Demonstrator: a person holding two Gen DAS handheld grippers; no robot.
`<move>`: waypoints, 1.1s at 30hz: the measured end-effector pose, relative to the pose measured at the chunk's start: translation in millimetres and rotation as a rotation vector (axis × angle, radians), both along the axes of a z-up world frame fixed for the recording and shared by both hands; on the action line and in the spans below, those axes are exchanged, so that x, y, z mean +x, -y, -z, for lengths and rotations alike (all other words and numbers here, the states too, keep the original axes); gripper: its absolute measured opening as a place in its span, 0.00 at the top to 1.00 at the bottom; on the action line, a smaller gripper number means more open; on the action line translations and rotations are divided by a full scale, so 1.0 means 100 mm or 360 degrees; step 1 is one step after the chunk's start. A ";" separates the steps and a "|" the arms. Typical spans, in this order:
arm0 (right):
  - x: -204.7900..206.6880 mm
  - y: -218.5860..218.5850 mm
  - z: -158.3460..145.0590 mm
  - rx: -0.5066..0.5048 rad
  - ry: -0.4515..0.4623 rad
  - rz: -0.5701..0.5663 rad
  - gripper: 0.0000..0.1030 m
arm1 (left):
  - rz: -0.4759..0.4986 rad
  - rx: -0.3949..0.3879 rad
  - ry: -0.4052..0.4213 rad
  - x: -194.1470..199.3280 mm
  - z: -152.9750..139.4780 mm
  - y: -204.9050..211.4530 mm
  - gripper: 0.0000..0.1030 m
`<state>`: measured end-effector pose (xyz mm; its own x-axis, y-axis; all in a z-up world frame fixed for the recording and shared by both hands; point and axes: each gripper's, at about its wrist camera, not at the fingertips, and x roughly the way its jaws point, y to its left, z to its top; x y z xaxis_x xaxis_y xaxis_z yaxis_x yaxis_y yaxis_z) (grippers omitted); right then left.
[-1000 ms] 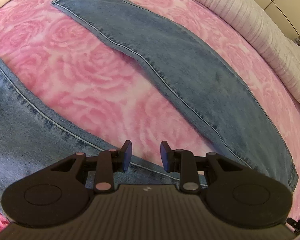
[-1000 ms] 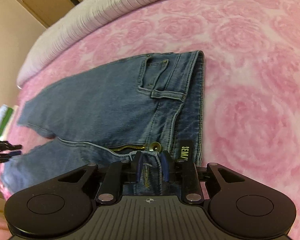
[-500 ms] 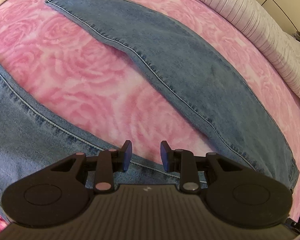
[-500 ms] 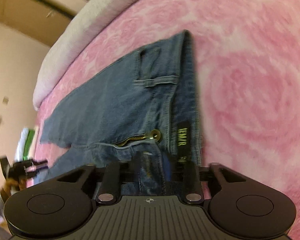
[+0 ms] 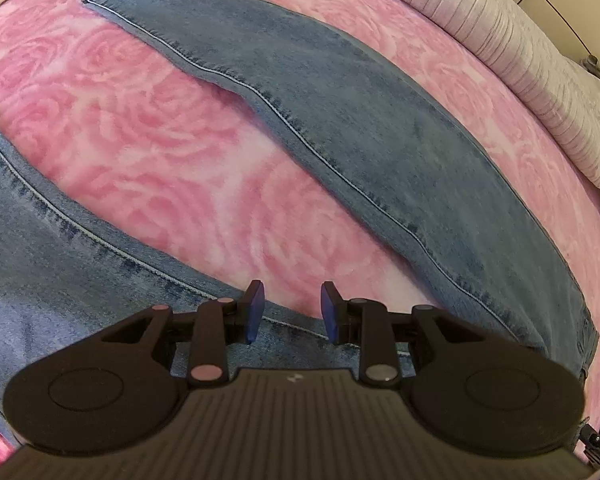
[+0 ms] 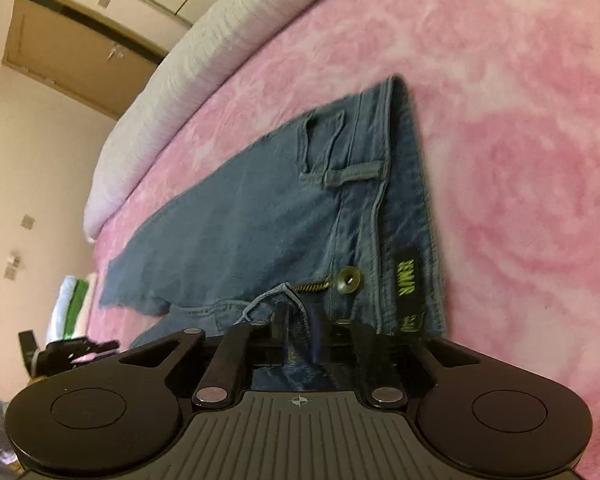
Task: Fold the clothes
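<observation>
Denim jeans stretch lengthwise away from your right gripper, fingers clenched on their waistband, while your left gripper hovers released over one leg's seam.

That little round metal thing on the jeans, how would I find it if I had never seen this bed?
Start at the pink rose-patterned blanket and find the blue jeans lying on it. Follow their waistband toward the right hand-held gripper; the brass button sits there, at the end of the zipper. It is the only round metal piece, just left of a black tag with green lettering.
</observation>
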<state>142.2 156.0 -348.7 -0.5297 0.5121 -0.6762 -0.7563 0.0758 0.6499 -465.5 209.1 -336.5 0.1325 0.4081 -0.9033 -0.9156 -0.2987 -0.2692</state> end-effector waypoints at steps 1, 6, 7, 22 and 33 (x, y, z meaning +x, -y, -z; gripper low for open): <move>0.00 0.01 -0.03 0.0013 0.0055 0.0027 0.95 | -0.0004 0.0003 -0.0001 -0.01 -0.01 0.00 0.76; -0.17 0.02 -0.12 0.0040 0.0385 0.0082 0.97 | -0.0008 0.0019 -0.0001 -0.04 -0.01 0.00 0.76; -0.27 0.00 -0.08 0.0011 0.0480 0.0085 0.97 | -0.0007 0.0019 0.0000 -0.04 -0.01 0.00 0.76; -0.98 0.02 -0.26 -0.0132 0.1562 0.0159 0.67 | -0.0022 0.0039 -0.0163 -0.61 -0.08 0.36 0.76; -1.33 0.79 -0.02 -0.0316 0.1340 0.0251 0.60 | 0.0126 0.0125 -0.0381 -1.19 -0.06 0.74 0.77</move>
